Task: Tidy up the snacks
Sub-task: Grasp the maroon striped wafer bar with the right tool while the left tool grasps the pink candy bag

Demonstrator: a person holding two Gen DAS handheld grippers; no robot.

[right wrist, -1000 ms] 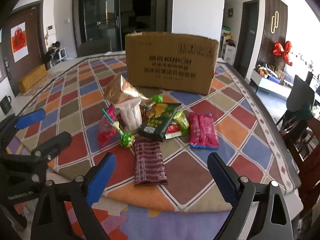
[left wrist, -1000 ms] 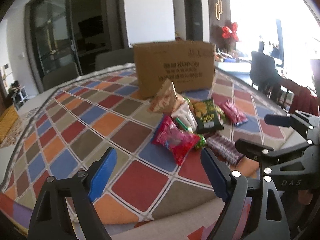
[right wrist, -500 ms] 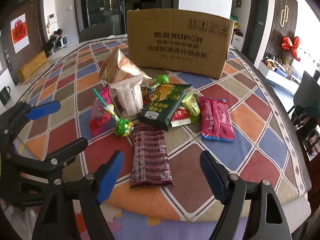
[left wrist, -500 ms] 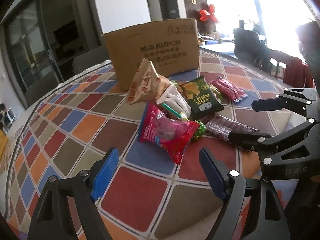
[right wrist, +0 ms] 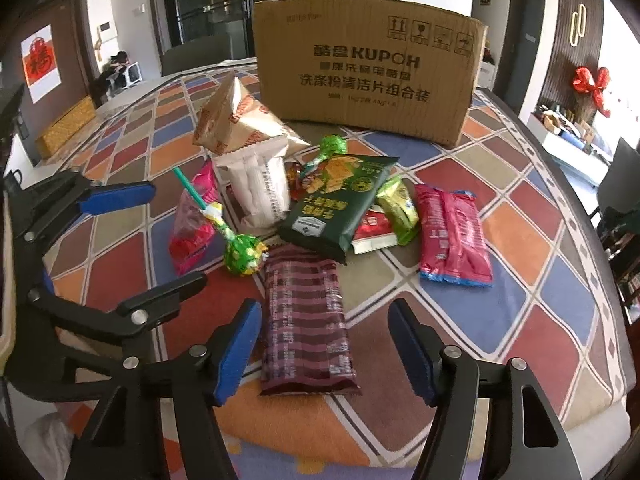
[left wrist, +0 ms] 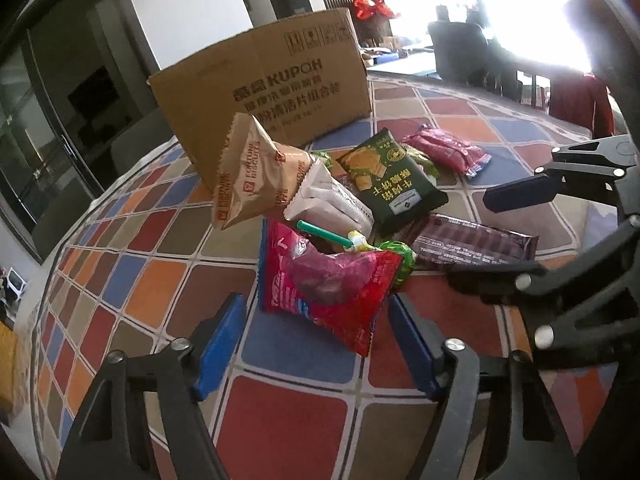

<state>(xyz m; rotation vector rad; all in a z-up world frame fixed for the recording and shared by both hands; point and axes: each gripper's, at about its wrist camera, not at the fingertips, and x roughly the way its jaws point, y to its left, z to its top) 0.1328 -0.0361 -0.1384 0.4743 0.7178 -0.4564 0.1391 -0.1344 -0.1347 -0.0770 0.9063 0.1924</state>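
Note:
A pile of snacks lies on the checked tablecloth (right wrist: 532, 312) before a cardboard box (right wrist: 368, 68). My left gripper (left wrist: 316, 344) is open, its blue pads either side of the near edge of a red snack bag (left wrist: 332, 280). My right gripper (right wrist: 326, 350) is open around the near end of a purple-brown striped wafer pack (right wrist: 306, 320). The pile also holds a tan biscuit bag (right wrist: 240, 120), a white pack (right wrist: 258, 192), a dark green cracker bag (right wrist: 340, 204), green lollipops (right wrist: 242, 254) and a pink pack (right wrist: 452, 236).
The box (left wrist: 264, 88) stands behind the pile. The left gripper (right wrist: 116, 236) shows at the left of the right wrist view; the right gripper (left wrist: 516, 232) shows at the right of the left wrist view. Chairs (left wrist: 456, 52) stand beyond the table's far right edge.
Both grippers have moved forward and down towards the pile. The left now brackets the red bag, the right brackets the striped wafer pack. Both stay open.

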